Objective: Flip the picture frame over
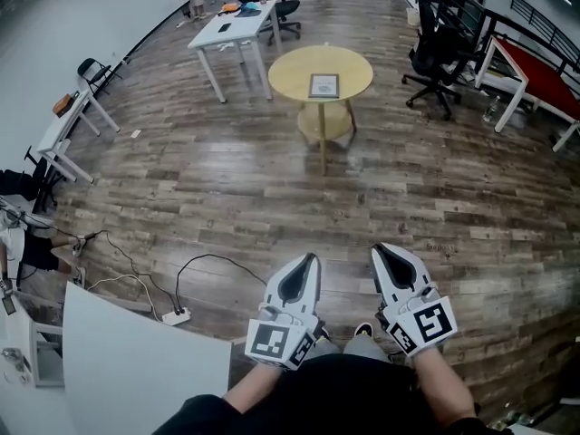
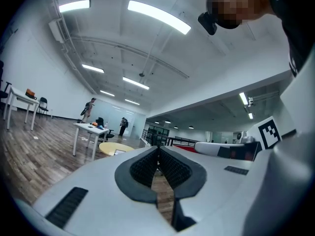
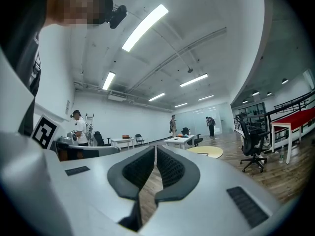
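At twelve o'clock from the person, well apart across bare plank floor (image 1: 227, 198), the picture frame (image 1: 323, 85) lies flat near the middle of a round, pale-yellow wooden surface (image 1: 283, 72) on slim legs with a lower shelf. The frame is a small rectangle with a dark border and a light centre.

Only the head view shows this layout from above. It also shows both tools held level side by side at six o'clock, each a white plastic shell with a black-and-white marker cube at its rear. A white power strip (image 1: 177, 316) with dark looping cables lies at nine o'clock of the left tool (image 1: 311, 258). A white rectangular desk (image 1: 234, 25) stands at eleven o'clock of the round surface, and a black wheeled office chair (image 1: 435, 62) at three o'clock.

The gripper views add what the head view cannot: the ceiling with long strip lights, distant people standing, and the jaw faces. In the left gripper view the ribbed black pads (image 2: 147, 166) meet at their tips, clenched on nothing. The round surface sits low at ten o'clock of them. In the right gripper view the right tool (image 3: 154, 149) is likewise clenched and empty, its ridged dark pads pressed together.
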`<state>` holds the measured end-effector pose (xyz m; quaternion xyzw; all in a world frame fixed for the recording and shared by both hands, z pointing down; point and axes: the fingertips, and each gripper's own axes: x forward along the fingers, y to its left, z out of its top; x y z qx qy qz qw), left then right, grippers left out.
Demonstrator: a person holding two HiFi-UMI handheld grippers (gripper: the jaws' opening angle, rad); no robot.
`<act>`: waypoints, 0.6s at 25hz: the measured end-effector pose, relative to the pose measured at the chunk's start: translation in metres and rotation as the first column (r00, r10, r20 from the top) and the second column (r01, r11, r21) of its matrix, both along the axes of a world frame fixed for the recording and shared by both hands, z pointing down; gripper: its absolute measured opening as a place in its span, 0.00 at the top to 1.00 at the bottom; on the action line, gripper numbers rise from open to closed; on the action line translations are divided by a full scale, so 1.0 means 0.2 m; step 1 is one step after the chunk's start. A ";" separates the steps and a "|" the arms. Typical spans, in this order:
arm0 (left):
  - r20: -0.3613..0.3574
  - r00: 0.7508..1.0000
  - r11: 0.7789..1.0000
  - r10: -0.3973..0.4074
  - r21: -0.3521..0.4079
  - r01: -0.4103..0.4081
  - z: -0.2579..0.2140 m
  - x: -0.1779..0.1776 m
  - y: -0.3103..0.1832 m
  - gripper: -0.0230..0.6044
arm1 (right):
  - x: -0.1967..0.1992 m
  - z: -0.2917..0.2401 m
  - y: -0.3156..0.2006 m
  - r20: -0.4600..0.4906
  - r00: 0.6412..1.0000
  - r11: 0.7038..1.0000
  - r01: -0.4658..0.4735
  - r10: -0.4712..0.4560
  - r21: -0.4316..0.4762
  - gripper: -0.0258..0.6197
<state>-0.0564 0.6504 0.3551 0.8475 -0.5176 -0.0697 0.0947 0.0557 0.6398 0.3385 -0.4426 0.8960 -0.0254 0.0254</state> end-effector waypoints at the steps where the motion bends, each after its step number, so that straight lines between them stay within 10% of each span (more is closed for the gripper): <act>1: 0.006 1.000 1.000 -0.002 0.000 0.002 0.00 -0.02 -0.02 0.91 | -0.01 0.00 -0.02 0.005 1.000 1.000 -0.004 0.004 -0.006 0.92; 15: 0.024 1.000 1.000 0.002 -0.003 -0.002 0.04 0.02 -0.48 0.91 | 0.05 0.02 -0.51 0.006 1.000 1.000 -0.010 0.010 -0.003 0.91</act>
